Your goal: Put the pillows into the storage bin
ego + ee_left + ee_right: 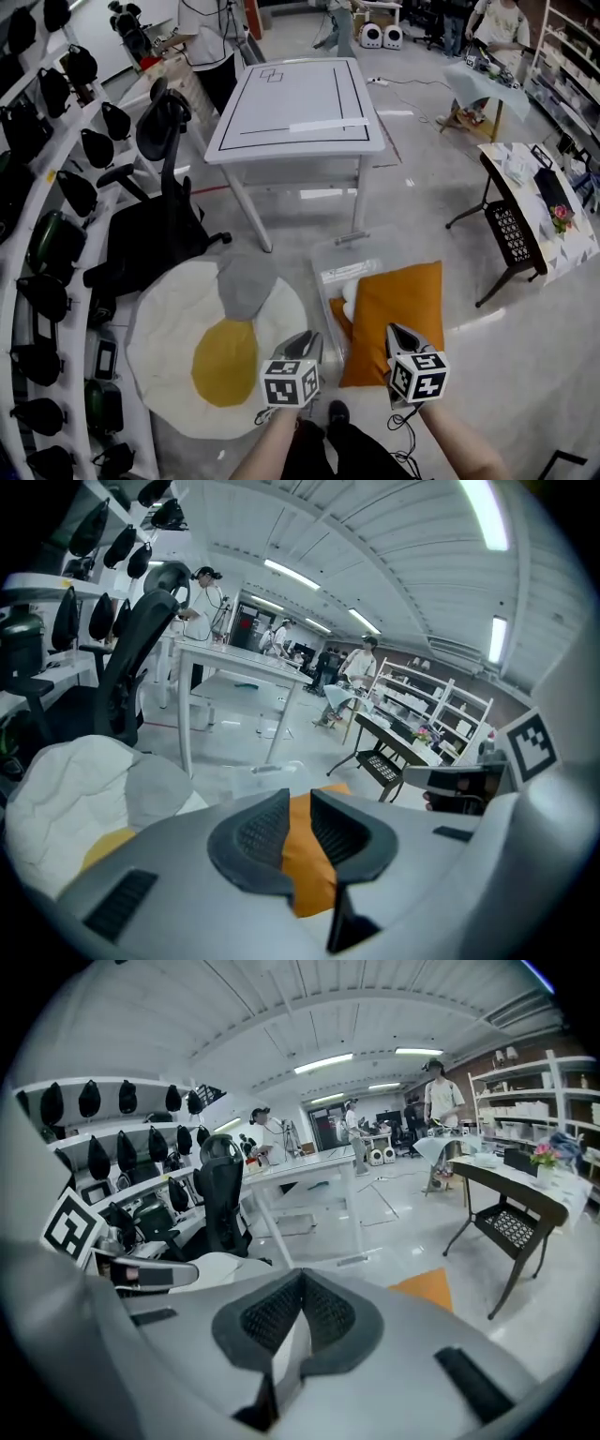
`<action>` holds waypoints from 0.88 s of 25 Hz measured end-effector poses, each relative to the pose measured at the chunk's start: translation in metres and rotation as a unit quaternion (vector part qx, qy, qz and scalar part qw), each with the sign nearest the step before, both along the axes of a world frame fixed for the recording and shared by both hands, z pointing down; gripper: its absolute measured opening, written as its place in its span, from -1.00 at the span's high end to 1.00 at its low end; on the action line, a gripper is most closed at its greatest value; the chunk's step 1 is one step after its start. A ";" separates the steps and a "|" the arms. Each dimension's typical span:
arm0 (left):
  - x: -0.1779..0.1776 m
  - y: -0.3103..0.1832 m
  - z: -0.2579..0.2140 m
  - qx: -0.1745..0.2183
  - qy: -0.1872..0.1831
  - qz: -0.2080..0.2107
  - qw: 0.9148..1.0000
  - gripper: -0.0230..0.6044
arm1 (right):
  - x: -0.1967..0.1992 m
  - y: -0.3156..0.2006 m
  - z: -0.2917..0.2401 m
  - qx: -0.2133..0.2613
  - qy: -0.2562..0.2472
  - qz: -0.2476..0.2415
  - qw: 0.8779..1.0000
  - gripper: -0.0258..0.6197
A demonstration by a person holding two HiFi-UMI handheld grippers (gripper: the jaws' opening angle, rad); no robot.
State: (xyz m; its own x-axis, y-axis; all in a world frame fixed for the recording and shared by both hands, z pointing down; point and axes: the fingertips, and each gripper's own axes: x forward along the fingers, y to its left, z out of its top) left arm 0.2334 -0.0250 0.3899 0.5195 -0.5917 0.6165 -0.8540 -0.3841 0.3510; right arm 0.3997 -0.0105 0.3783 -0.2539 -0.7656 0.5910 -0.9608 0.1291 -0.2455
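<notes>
Left gripper [300,808]: jaws part-way closed, orange fabric filling the gap between the pads. Read as a pinch on the near-left corner of the orange pillow [398,314]. A corner hold like this would let the hand steer the slab and leave its face free.

Right gripper [300,1283]: jaws together, tips meeting, nothing between them. In the head view it hangs just at the pillow's near edge. Judgement: with closed jaws it could serve as a blunt pusher to tamp the cushion down.

Marker cubes on both grippers carry black-and-white square patterns only, no letters.

Egg-shaped pillow [178,337] lies flat on the floor to the left, white with a yellow yolk, not yet in the bin. A grey piece sits at its far edge; cannot tell whether it is part of it or separate.

The orange pillow lies tilted across the clear storage bin [330,272], which stands on the floor straight ahead, near both hands. The pillow covers most of the opening; cannot tell whether it is fully seated. Something white and rounded [349,295] shows inside at the left, possibly another cushion. A pale strip on the bin's far rim is unreadable.

Beyond, a black office chair [155,225] stands to the left, then a white table [295,103] with a black rectangle outlined on its top. No readable brand or writing anywhere
</notes>
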 end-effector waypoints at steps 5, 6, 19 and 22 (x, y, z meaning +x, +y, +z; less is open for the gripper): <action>-0.003 0.011 -0.020 0.023 -0.010 -0.001 1.000 0.71 | 0.006 0.022 -0.011 0.003 -0.020 0.003 1.000 0.92; -0.005 0.012 -0.024 0.027 -0.010 -0.002 1.000 0.72 | 0.007 0.026 -0.013 0.003 -0.025 0.004 1.000 0.92; -0.050 0.055 -0.058 0.049 -0.016 -0.072 0.996 0.80 | -0.010 0.058 -0.044 0.017 -0.044 -0.047 0.998 0.92; -0.065 0.066 -0.067 0.054 -0.016 -0.089 0.994 0.80 | -0.021 0.065 -0.053 0.019 -0.050 -0.061 0.997 0.92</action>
State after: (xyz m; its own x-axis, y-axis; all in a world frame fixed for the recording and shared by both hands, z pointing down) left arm 0.1688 0.0413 0.3227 0.3810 -0.7367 0.5587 -0.9222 -0.2593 0.2869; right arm 0.3786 0.0540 0.3249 -0.4028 -0.7466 0.5295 -0.9084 0.2554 -0.3310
